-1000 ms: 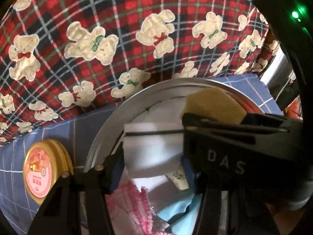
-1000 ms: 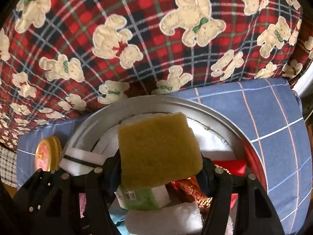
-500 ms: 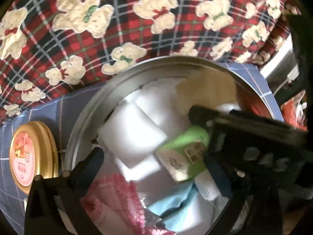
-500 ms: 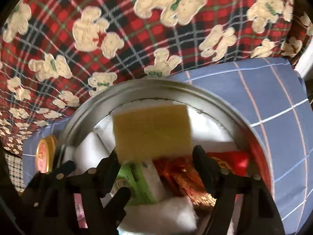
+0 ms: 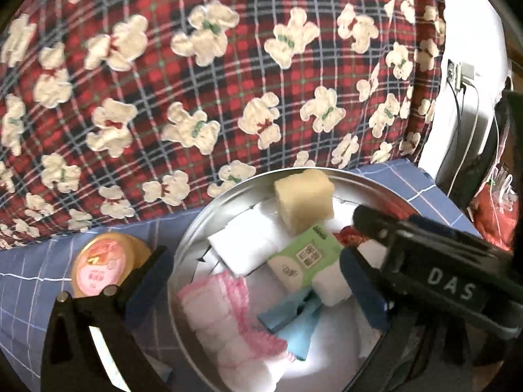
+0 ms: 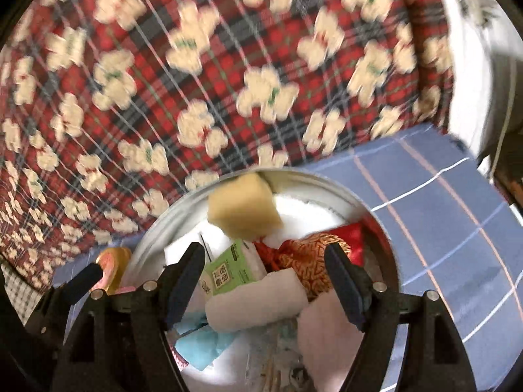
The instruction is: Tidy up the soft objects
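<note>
Both sets of fingers are gaping and gripping nothing: left gripper widest, right gripper spread. Yellow sponge is lying in the round tin. Best lifting clear, avoiding the rim.

A red plaid blanket with cream bears is filling the background. Below it, a blue checked sheet is spreading. Right of the blanket, white cables are hanging against a pale wall.

A yellow sponge lies tilted at the far rim of the metal basin. White foam blocks, a green packet and a pink cloth fill it.
</note>
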The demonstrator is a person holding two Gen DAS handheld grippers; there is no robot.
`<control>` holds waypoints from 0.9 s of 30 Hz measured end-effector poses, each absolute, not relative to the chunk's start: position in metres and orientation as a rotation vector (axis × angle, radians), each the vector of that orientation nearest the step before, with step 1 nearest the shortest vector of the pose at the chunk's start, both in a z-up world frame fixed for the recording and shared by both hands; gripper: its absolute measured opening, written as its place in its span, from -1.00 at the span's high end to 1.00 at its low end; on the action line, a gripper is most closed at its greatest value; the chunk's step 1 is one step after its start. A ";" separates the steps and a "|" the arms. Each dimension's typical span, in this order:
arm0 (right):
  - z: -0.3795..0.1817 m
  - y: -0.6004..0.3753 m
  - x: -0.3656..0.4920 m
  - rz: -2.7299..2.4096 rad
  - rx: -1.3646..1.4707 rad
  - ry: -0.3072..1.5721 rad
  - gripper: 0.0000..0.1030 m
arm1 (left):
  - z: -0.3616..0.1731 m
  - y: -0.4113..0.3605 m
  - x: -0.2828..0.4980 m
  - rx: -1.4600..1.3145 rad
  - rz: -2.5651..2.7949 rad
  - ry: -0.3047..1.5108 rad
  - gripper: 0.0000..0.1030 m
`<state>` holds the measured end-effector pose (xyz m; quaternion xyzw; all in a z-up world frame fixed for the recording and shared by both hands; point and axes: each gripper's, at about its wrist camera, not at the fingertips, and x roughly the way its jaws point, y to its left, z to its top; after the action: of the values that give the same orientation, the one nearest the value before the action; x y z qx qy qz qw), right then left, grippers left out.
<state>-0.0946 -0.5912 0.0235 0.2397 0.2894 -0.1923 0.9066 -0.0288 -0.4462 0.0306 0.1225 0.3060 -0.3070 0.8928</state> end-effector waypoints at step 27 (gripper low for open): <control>0.019 -0.529 -0.175 -0.540 0.216 0.120 -0.51 | 0.014 -0.391 -0.088 0.116 -0.555 0.248 -1.00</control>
<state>-0.1752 -0.5290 0.0189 0.1066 0.0591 -0.2659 0.9563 -0.0881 -0.3906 0.0141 0.0572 0.1218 -0.2730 0.9525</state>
